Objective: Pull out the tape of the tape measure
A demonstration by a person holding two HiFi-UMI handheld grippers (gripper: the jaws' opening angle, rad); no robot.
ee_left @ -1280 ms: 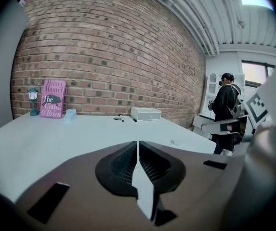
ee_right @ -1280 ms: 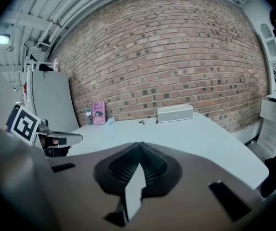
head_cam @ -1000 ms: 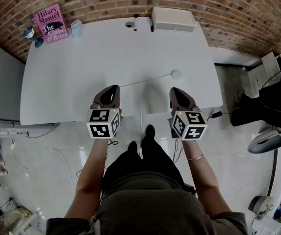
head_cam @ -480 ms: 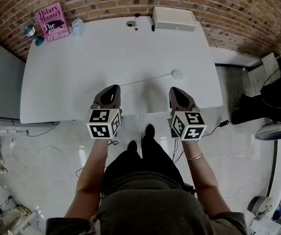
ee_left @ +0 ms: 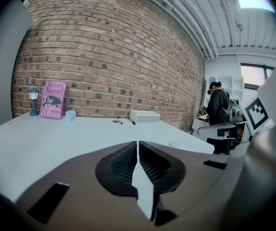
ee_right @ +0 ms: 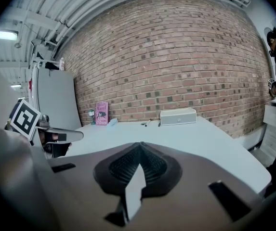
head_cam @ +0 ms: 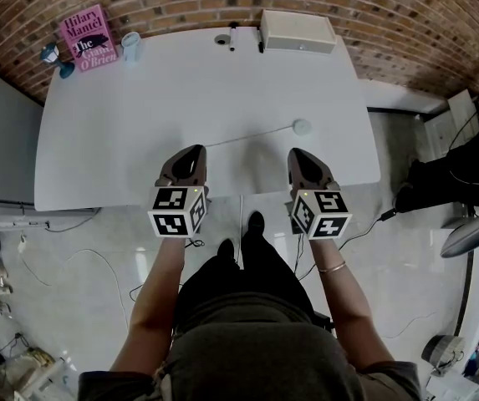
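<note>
A small round pale tape measure [head_cam: 301, 127] lies on the white table [head_cam: 139, 124]. Its thin tape [head_cam: 247, 137] runs out to the left and ends just beyond my left gripper's tip. My left gripper [head_cam: 191, 151] hovers over the table's near edge, shut and holding nothing. To the right, my right gripper [head_cam: 298, 154] sits just short of the tape measure case, also shut and empty. In the left gripper view the jaws [ee_left: 137, 144] meet in a thin line. The right gripper view shows the jaws [ee_right: 140, 146] pressed together.
Along the brick wall at the table's far edge stand a pink book [head_cam: 87, 38], a small lamp figure [head_cam: 55, 59], a pale cup [head_cam: 130, 47], a marker [head_cam: 231, 38] and a white box [head_cam: 297, 32]. A person [ee_left: 219, 110] stands off to the right by some desks.
Both grippers and the tape measure stay where they were. Only dark shapes at the right edge of the head view have shifted.
</note>
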